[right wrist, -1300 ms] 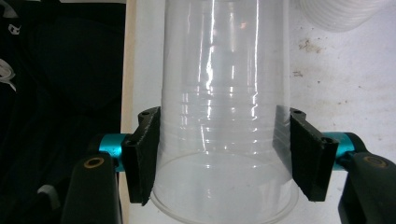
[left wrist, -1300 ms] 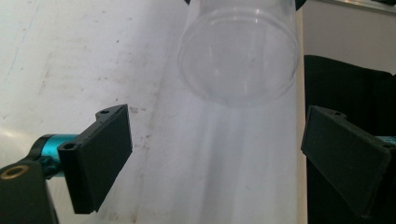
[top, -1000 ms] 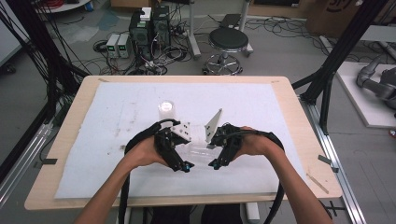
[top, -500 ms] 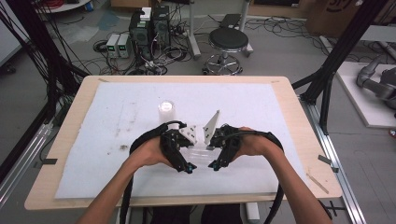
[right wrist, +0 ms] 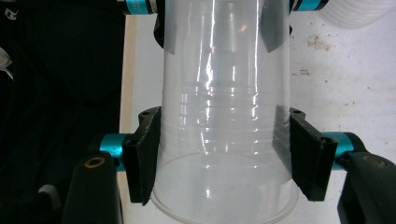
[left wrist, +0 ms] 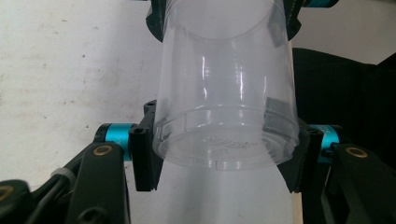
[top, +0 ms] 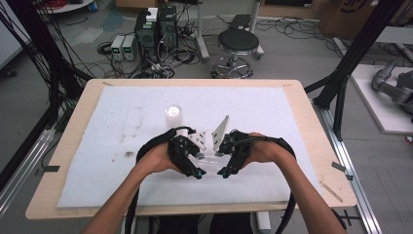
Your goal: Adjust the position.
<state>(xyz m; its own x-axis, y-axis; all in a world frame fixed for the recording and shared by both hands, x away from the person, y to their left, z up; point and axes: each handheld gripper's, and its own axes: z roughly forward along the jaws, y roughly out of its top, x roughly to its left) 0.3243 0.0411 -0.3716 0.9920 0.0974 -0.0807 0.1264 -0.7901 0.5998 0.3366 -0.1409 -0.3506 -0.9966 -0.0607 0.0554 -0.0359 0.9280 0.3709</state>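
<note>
The clear plastic cup [left wrist: 226, 102] hung between both hands over the near-middle of the white mat [top: 112, 122]. The left gripper [top: 191, 160] had just clamped its base end while the right gripper [top: 229, 157] pinched the rim end, so probably pulling nested cups apart next. A cup stack [top: 173, 116] stood farther off.

Clear plastic cup [left wrist: 227, 116] lies level (base one end, open mouth the other) above white mat [top: 122, 122].

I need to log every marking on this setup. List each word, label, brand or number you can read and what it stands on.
No text can be read for sure.
Cardboard box, top right of the high view: dark printing, cut off and too blurred to read.
Clear plastic cup: faint raised marks on its base, too small to read.
Grey boxes on the floor: no legible label.
</note>
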